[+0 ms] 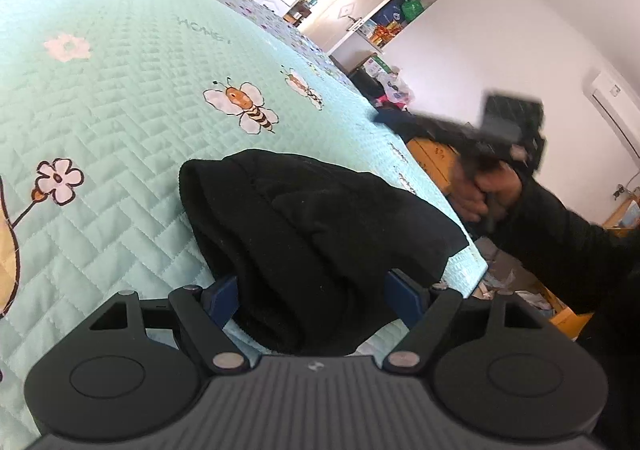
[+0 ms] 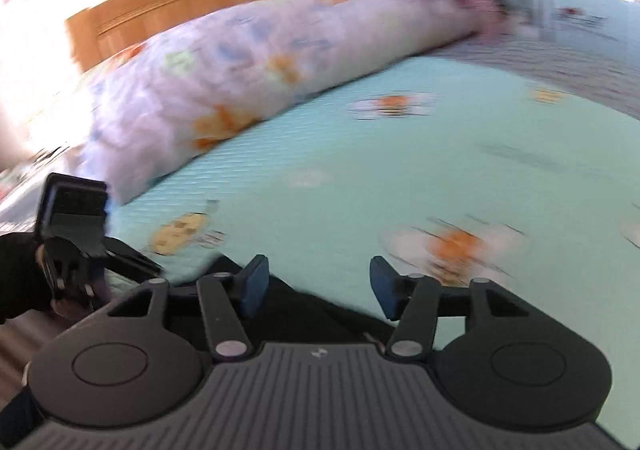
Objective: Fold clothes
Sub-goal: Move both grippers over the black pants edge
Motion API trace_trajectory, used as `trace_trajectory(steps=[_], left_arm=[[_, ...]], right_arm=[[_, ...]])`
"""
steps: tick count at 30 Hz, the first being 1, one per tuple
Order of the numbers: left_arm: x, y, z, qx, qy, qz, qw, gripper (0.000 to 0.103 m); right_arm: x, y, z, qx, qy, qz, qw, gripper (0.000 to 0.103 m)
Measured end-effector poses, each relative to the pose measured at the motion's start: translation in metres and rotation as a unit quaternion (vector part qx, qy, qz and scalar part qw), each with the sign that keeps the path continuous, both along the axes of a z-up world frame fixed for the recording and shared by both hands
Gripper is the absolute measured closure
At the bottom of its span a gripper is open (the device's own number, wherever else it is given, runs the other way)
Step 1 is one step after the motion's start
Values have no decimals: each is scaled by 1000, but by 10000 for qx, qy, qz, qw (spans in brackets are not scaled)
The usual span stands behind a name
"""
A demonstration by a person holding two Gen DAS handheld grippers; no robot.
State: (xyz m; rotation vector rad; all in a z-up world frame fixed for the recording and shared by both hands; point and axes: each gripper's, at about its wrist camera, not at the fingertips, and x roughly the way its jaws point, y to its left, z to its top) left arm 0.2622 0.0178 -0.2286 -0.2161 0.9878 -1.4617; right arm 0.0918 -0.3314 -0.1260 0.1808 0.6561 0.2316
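Black fleecy garment [image 1: 320,250], bundled near the edge of the mint-green quilted bedspread printed with bees and flowers [image 1: 120,90], sits between the left gripper's [image 1: 312,290] spread jaws.

Both blue pads flank the heaped cloth; whether they press it I cannot tell, though the bundle fills the gap, probably to steady it for a fold. The right gripper [image 2: 316,286], in its own blurred view, has jaws apart and empty above the bedspread, with dark cloth just beneath, seemingly freed to take a fresh edge.
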Motion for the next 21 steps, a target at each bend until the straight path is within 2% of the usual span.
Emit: trace_trajectory(steps=[4, 6, 8, 9, 12, 15, 17, 19, 20, 21], left_arm=[[-9, -3, 0, 313, -130, 50, 9994, 24], [-9, -4, 1, 371, -140, 157, 9991, 24], [-11, -2, 7, 481, -236, 315, 9981, 24], [-13, 0, 12, 550, -307, 403, 9972, 24], [-23, 0, 36, 706, -742, 593, 9930, 24], [-34, -10, 64, 574, -1130, 652, 9898, 24], [-40, -19, 79, 338, -1237, 632, 9897, 23], [-46, -33, 85, 55, -1197, 534, 9914, 23], [-48, -44, 83, -8, -1151, 455, 9923, 22], [-49, -56, 79, 14, -1135, 371, 9928, 22]], right_arm=[[-65, -26, -21, 385, 171, -765, 9962, 39], [-81, -36, -52, 877, 342, -1149, 9889, 32], [-84, -36, -86, 889, 794, -1342, 9838, 35], [-87, -35, -92, 876, 745, -1453, 9827, 37], [-95, -35, -77, 1125, 75, -1540, 9816, 36], [-89, -32, -60, 289, -173, -1217, 9920, 36], [-81, -36, -58, -384, -91, -1098, 9932, 36], [-69, -48, -67, -713, 99, -885, 9935, 36], [-61, -54, -73, -718, 245, -742, 9944, 42], [-55, -59, -80, -676, 453, -521, 9953, 53]])
